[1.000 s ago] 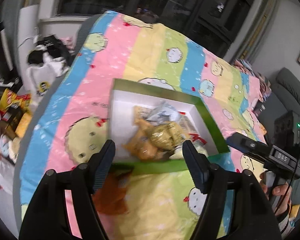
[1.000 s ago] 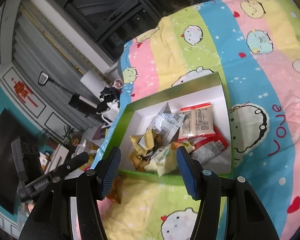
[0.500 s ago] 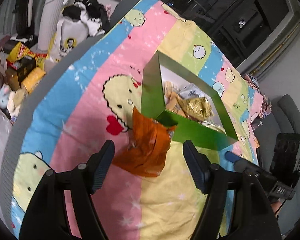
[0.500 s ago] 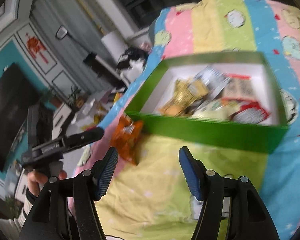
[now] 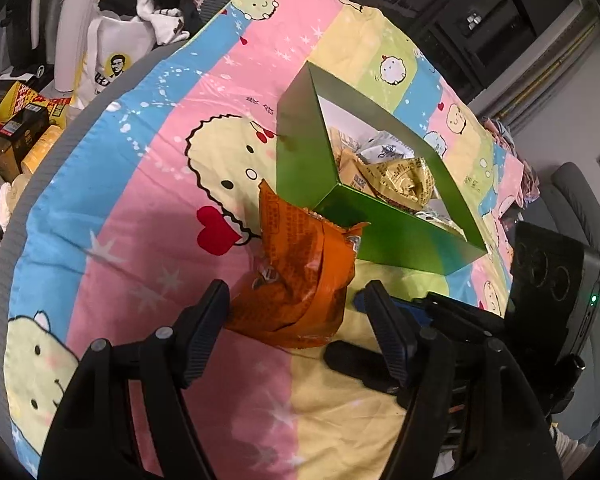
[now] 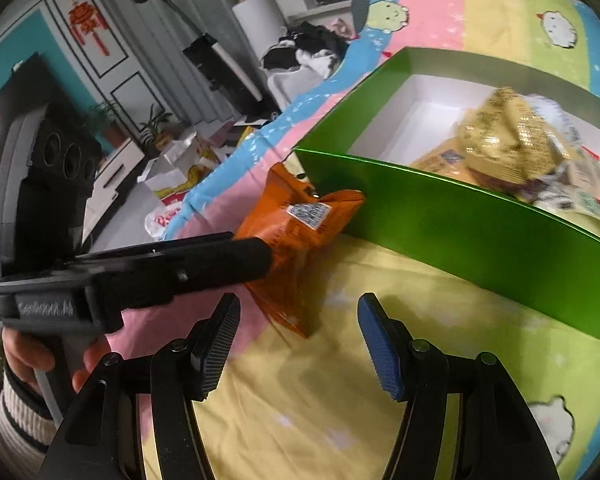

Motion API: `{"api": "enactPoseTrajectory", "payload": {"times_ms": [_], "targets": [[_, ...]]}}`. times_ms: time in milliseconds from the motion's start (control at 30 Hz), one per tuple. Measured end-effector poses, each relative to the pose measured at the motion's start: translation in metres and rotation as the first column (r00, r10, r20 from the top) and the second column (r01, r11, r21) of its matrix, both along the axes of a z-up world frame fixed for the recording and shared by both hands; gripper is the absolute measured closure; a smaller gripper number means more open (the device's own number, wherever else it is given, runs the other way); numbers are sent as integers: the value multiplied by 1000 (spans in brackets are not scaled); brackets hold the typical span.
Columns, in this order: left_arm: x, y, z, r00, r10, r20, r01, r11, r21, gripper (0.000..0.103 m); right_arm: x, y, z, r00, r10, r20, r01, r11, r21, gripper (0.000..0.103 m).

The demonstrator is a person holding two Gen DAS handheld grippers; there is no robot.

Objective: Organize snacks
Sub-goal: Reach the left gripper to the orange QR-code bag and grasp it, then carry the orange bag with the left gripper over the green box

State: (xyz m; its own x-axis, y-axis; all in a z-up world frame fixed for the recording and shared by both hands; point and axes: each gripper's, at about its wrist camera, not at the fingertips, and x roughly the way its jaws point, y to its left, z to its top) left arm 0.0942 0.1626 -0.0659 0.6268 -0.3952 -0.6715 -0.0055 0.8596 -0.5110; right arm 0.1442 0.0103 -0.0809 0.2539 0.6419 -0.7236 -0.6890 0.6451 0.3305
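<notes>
Orange snack pkt (image 5: 300,276) on striped blanket (image 5: 140,216), touching near corner of green box (image 5: 304,152). Left gripper (image 5: 296,320) fingers wide, straddling pkt, not gripping. Right gripper (image 6: 296,340) wide, empty, just beside pkt.

The left gripper (image 5: 298,312) stands open around the lower end of an orange snack packet (image 5: 300,268), whose top leans on the green box (image 5: 300,148) corner at one o'clock.
</notes>
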Motion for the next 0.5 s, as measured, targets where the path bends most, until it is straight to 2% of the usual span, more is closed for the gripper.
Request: {"api": "enactPoseTrajectory", "payload": {"times_ms": [67, 167, 267, 300, 500], "targets": [[2, -2, -1, 1000, 1, 2, -1, 1000, 11, 41, 2, 5, -4, 1000, 8, -9, -8, 1000, -2, 39], [6, -3, -3, 1000, -9, 1, 9, 1000, 19, 46, 4, 13, -9, 999, 34, -30, -34, 999, 5, 44], [8, -4, -3, 1000, -19, 3, 19, 1000, 22, 48, 5, 19, -11, 998, 51, -36, -50, 999, 8, 56], [8, -4, -3, 1000, -22, 4, 22, 999, 24, 48, 5, 21, -11, 997, 62, -43, -62, 998, 13, 64], [8, -10, 1, 999, -32, 12, 31, 998, 58, 58, 4, 25, -9, 997, 72, -27, -72, 997, 4, 71]]}}
